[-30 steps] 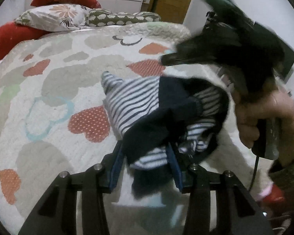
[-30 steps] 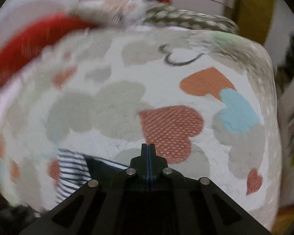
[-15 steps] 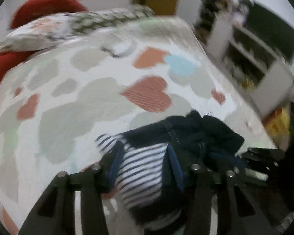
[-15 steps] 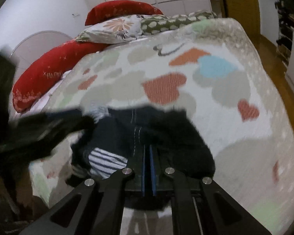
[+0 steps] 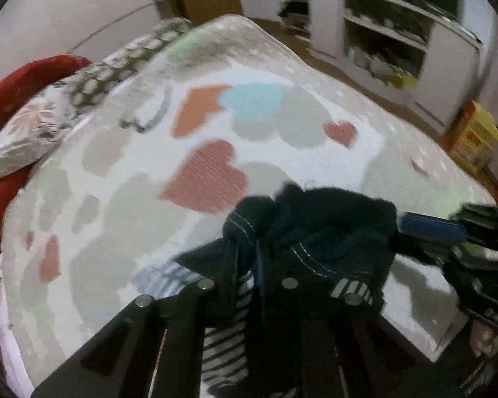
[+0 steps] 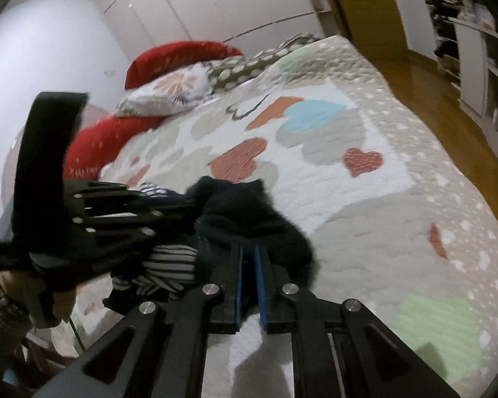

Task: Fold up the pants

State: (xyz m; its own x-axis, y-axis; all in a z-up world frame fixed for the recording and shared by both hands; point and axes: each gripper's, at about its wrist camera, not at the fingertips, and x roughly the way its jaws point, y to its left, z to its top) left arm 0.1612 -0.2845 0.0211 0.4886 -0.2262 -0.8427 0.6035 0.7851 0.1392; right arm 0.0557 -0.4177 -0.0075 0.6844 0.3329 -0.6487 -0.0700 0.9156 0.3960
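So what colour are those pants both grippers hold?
Dark navy pants with a white-and-dark striped part; clearest in the right wrist view.

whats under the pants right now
The heart-print quilt lies below the bunched pants, which both grippers, left and right, hold by the dark fabric. The quilt right beneath is covered, so any contact can't be seen.

My left wrist view looks close along its gripper (image 5: 249,265) across the bed (image 5: 132,205); my right view faces likewise, sharing the pants (image 6: 249,219).
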